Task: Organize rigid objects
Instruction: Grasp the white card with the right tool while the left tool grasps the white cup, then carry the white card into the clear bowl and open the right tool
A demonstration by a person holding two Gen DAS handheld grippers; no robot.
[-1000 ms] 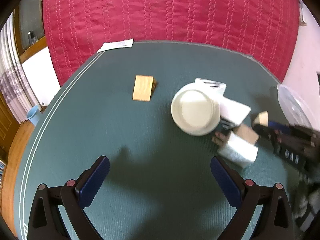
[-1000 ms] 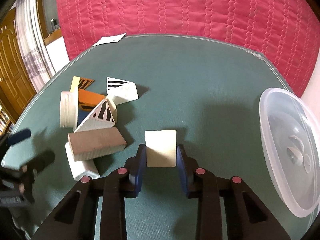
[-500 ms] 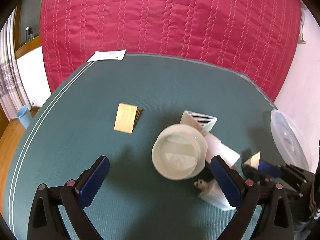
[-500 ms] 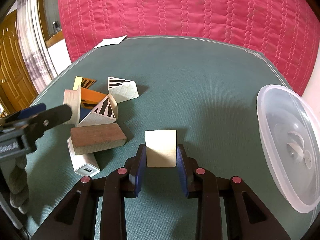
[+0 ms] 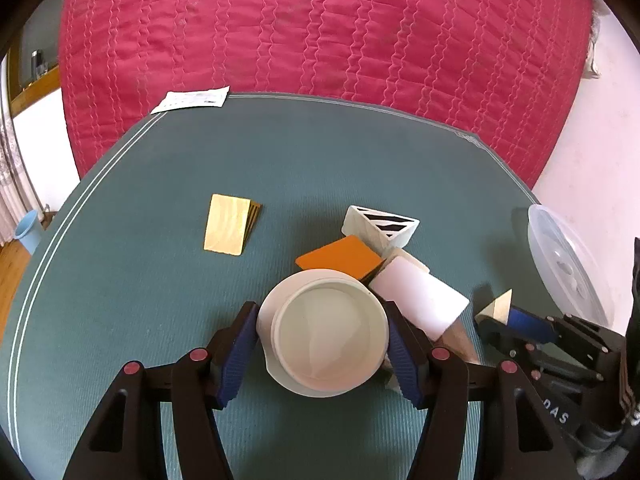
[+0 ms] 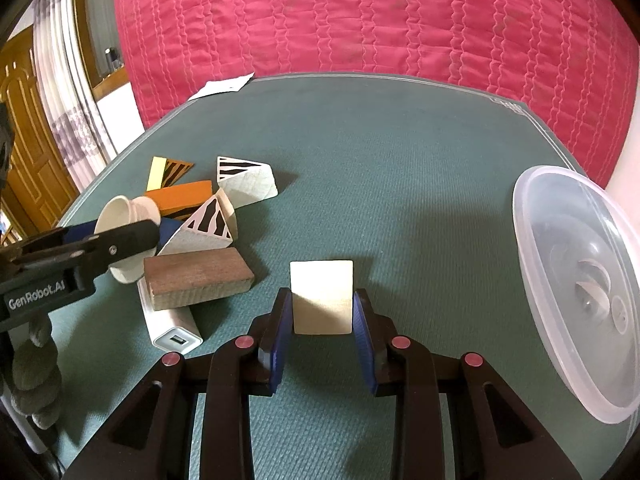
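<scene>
A white cup (image 5: 328, 340) lies on its side on the green mat (image 5: 140, 300), its mouth towards the left wrist camera. My left gripper (image 5: 320, 314) straddles it; its jaws are closing and both pads touch the cup's sides. The right wrist view shows the same cup (image 6: 120, 210) with the left gripper (image 6: 120, 240) around it. My right gripper (image 6: 322, 297) is shut on a pale wooden block (image 6: 322, 280), held just above the mat. In the left wrist view, the right gripper (image 5: 516, 318) sits to the right of the pile.
Behind the cup are an orange block (image 5: 340, 256), a zebra-striped wedge (image 5: 380, 224) and a white piece (image 5: 420, 300). A brown block (image 6: 196, 276) rests on a white power bank (image 6: 172, 328). A light wooden block (image 5: 228, 224) lies apart at left. A clear plastic lid (image 6: 580, 280) sits at right.
My left gripper moved in over the white cup and its jaws narrowed from wide open onto the cup's sides. The right gripper and its block stayed still.
</scene>
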